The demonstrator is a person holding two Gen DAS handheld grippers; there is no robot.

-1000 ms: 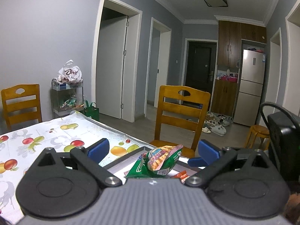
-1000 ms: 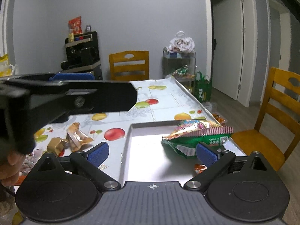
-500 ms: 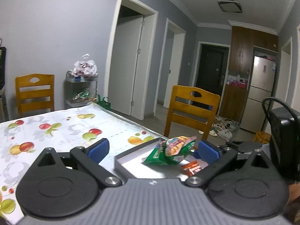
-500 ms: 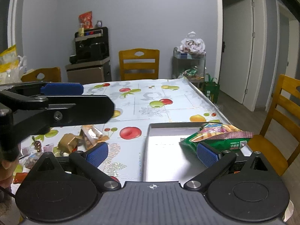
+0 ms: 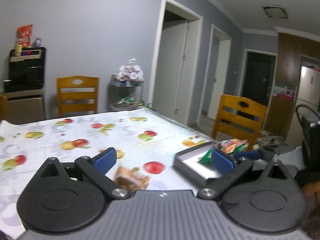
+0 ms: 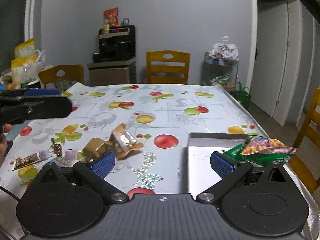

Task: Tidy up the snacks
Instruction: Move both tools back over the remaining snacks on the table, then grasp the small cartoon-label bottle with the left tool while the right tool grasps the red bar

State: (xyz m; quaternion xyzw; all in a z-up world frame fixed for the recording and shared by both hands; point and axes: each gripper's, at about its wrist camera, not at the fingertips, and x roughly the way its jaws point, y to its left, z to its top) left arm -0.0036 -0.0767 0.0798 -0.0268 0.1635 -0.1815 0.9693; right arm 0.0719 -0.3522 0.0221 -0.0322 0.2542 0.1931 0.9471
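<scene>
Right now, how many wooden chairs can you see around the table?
3, though more may be hidden. One yellow-brown wooden chair stands against the grey far wall, a second at the table's far left corner, a third on the right beside the tray.

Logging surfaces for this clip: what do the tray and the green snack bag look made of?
Tray: probably metal, brushed silver finish; its floor throws a soft glare and its rim is thin and straight. Green bag: glossy plastic film, judging by the crinkles, printed colours and crimped end seam.
</scene>
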